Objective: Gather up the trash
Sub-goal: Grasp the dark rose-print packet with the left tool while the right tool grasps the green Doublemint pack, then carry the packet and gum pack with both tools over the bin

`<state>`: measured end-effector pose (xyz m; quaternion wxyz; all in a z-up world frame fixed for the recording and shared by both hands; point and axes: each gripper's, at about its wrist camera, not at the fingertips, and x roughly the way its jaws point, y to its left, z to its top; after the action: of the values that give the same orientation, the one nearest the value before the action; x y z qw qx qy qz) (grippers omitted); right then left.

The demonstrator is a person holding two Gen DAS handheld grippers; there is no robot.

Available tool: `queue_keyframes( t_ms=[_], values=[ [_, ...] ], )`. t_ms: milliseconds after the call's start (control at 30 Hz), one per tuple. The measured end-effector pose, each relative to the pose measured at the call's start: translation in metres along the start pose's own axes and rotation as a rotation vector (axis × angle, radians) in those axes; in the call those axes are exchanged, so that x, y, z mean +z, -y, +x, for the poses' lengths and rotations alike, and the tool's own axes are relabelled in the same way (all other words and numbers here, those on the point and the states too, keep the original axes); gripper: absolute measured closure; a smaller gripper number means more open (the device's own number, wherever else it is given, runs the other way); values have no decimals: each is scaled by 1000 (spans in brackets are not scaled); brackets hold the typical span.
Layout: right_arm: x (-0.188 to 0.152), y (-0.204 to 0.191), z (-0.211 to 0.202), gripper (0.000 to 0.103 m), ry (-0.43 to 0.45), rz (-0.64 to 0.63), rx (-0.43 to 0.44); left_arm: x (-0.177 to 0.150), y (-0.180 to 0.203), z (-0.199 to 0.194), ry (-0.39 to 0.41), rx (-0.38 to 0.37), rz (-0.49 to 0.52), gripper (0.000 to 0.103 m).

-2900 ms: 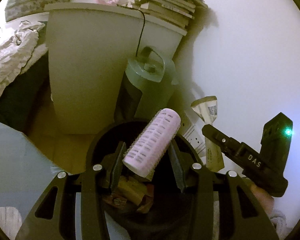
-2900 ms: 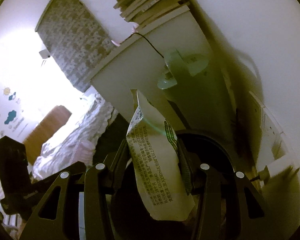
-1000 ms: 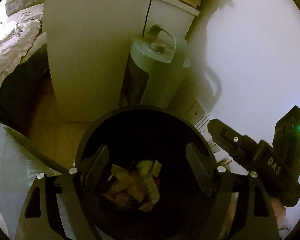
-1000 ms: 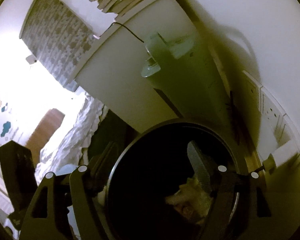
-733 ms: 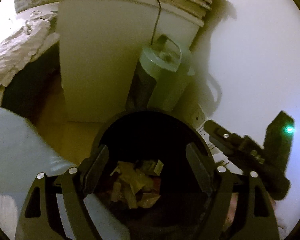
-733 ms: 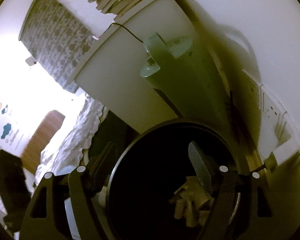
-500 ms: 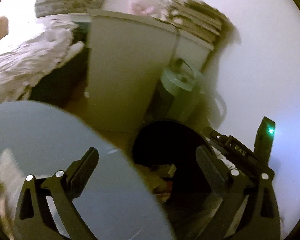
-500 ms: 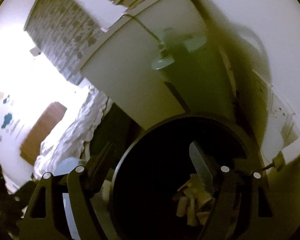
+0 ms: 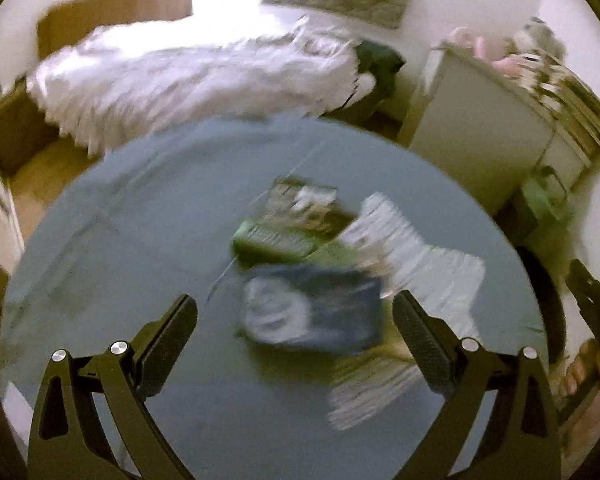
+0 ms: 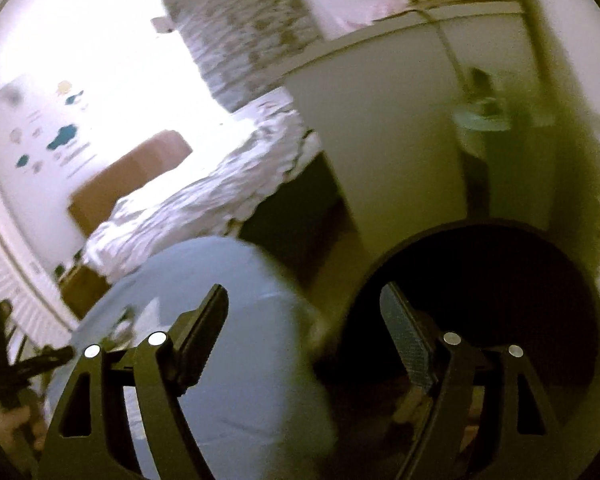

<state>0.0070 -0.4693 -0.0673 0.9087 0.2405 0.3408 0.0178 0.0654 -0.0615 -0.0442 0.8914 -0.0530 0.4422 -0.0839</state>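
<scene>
My left gripper [image 9: 294, 300] is open above a round grey-blue table [image 9: 140, 220]. Blurred trash lies on the table ahead of its fingers: a dark blue packet [image 9: 316, 312] nearest, a green packet [image 9: 276, 244] behind it, and a white striped wrapper [image 9: 412, 256] to the right. No pad touches any of them. My right gripper [image 10: 304, 294] hangs over the gap between the table [image 10: 228, 360] and the black round bin [image 10: 480, 232]. Its jaws are opening with nothing between them. Dim scraps show deep in the bin.
A bed with white bedding [image 9: 200, 76] lies behind the table. A white cabinet [image 9: 472, 120] stacked with books stands at the right, with a green canister-shaped appliance [image 9: 544, 200] beside it. A person's sandalled foot [image 9: 584, 372] is at the right edge.
The pink roll and the white packet, held earlier, are gone from both grippers. The left gripper swung from above the bin to over the table and opened wider. The right gripper shifted toward the table.
</scene>
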Motion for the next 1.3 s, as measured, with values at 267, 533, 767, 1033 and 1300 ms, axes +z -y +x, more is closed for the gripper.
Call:
queue_keyframes(
  t_ms=[267, 533, 767, 1033, 1300],
  values=[
    [-12, -104, 12, 25, -107, -164, 133, 1, 8, 29, -58, -16, 75, 6],
    [-14, -181, 45, 24, -218, -250, 245, -9, -2, 20, -26, -93, 151, 41],
    [-21, -260, 77, 24, -313, -419, 322, -13, -38, 6, -36, -219, 73, 58],
    [-49, -330, 132, 30, -456, -647, 323, -24, -90, -33, 37, -256, -54, 58],
    [-84, -350, 176, 53, -542, -854, 218, -33, -105, -44, 43, -221, -69, 58]
  ],
)
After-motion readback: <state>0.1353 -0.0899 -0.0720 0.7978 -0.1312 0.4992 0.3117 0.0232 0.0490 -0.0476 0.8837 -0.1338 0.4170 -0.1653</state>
